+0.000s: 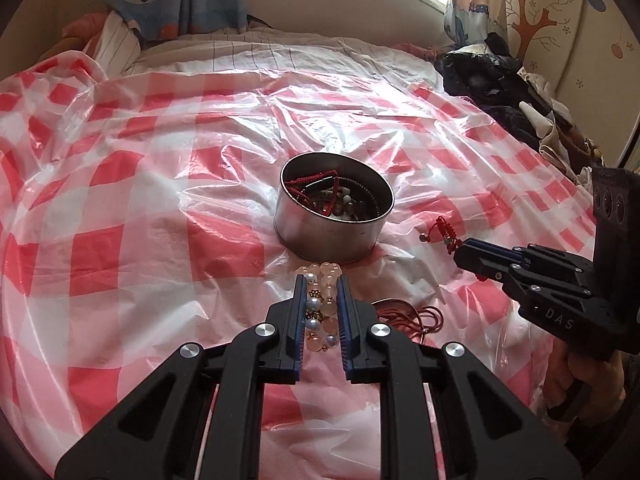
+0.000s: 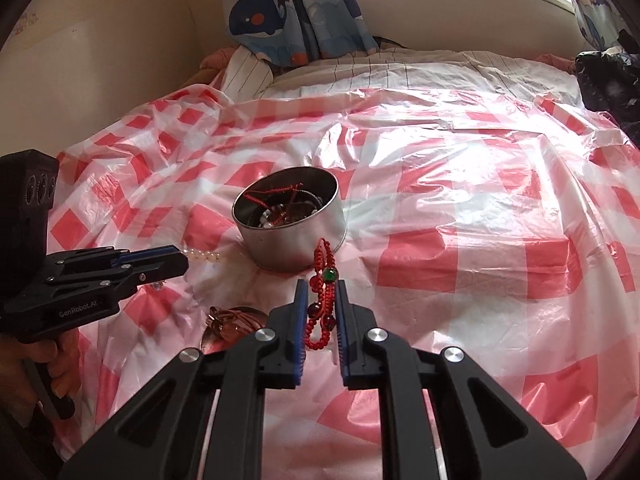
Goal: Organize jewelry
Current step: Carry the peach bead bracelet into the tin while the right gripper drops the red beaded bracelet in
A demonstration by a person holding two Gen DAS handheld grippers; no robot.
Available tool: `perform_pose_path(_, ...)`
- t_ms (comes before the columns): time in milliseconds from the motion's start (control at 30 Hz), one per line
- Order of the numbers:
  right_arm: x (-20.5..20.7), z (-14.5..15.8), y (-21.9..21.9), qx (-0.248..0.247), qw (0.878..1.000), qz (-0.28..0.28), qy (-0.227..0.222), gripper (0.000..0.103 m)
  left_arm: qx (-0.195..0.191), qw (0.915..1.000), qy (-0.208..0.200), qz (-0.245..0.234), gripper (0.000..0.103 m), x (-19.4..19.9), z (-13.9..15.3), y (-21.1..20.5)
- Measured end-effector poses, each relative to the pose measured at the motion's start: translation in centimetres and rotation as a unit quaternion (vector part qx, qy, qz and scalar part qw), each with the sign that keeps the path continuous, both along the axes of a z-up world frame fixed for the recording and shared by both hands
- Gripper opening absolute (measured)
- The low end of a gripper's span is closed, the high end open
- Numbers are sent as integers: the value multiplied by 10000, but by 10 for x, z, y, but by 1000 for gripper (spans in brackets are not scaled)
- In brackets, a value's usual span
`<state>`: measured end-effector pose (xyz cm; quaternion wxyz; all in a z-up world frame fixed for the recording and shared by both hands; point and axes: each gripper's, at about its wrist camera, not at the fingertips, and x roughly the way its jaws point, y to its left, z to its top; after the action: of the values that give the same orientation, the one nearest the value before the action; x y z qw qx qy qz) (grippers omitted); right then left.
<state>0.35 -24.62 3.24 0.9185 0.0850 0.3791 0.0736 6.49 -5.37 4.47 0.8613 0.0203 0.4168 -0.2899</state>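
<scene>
2 grippers (image 1: 320,280) (image 2: 322,284), seemingly angled down.

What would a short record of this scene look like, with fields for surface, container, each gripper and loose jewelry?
surface: red-and-white checked plastic sheet over a bed
container: round metal tin, open, jewelry inside
left gripper: shut on a pink and blue bead bracelet, near the tin
right gripper: shut on a red braided bracelet with a green bead
loose jewelry: coiled reddish-brown cord necklace on the sheet between the grippers

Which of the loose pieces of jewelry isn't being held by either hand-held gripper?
The coppery cord necklace, lying on the checkered plastic sheet. The pink bead bracelet and red braided bracelet are each gripped.
</scene>
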Motion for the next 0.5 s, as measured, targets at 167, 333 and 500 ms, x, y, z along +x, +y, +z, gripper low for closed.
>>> perform_pose_path(167, -4, 9, 3, 50, 9995, 79, -293, 14, -221, 9997, -85, -48, 13, -2, 9, -2)
perform_pose_path(333, -2, 11, 4, 90, 9992, 48, -380, 14, -360, 9991, -216, -95, 13, -3, 22, -7)
perform_pose_path(500, 0, 27, 7, 151, 9969, 84, -762, 14, -522, 9982, -288, -112, 13, 4, 33, -12)
